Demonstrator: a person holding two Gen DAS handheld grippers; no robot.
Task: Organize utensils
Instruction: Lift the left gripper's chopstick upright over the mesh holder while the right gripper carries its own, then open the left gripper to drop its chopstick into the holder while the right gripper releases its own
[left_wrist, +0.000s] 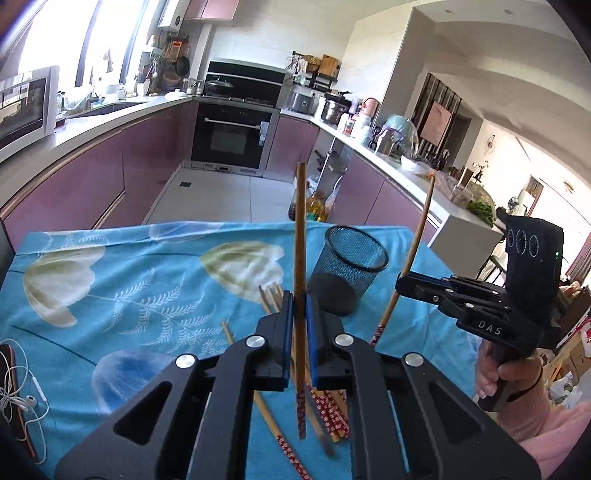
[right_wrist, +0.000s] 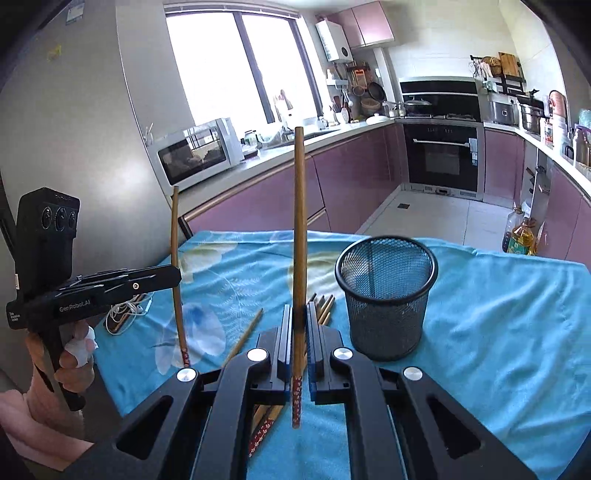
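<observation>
While each chopstick stands almost straight up, your left claw (left_wrist: 300, 332) is pinched tight on one chopstick (left_wrist: 300, 258), and your right claw (right_wrist: 300, 332) is pinched tight on another chopstick (right_wrist: 299, 229). The mesh cup (right_wrist: 386, 295) sits just beside them on the worktop (right_wrist: 498, 314). More loose chopsticks (left_wrist: 328, 413) lie below. They look light, stiff and smooth, so they may slip. Hold near the patterned end.
</observation>
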